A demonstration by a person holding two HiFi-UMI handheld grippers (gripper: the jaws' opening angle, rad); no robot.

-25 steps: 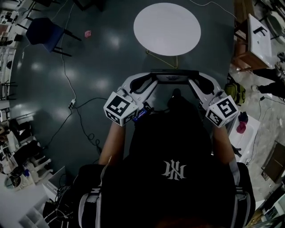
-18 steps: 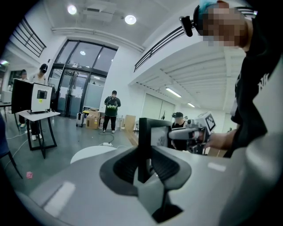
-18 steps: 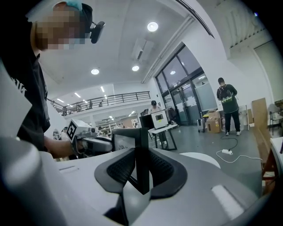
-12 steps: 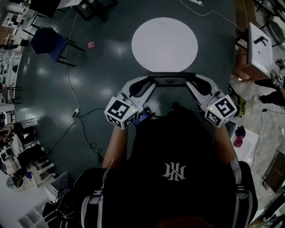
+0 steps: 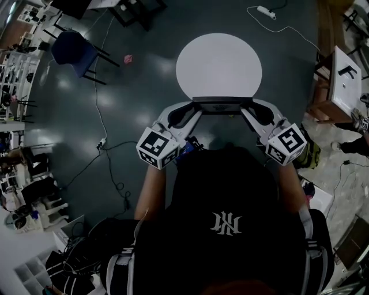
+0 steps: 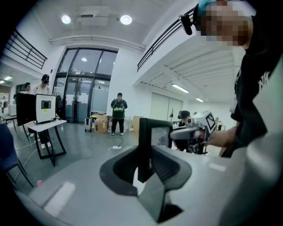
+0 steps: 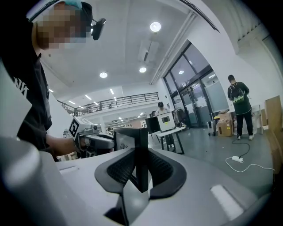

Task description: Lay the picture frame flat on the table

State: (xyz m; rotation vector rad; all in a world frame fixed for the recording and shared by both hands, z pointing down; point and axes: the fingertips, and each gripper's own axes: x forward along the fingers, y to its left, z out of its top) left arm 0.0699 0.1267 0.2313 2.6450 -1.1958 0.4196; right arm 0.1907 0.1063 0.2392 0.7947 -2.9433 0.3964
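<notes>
Between the jaws of the left gripper (image 5: 195, 109) one end of the picture frame (image 5: 222, 105) is clamped, with the pads pressed on its black edge. The opposite end is gripped in the same way by the right gripper (image 5: 248, 109). Both pairs of jaws are set partly apart, only as wide as the frame is thick. The frame is held upright, over the near edge of the round white table (image 5: 219, 57); whether it touches the tabletop cannot be told. Farther out, a blue chair (image 5: 74, 49) and a white power strip (image 5: 264, 10) are seen on the dark floor.
</notes>
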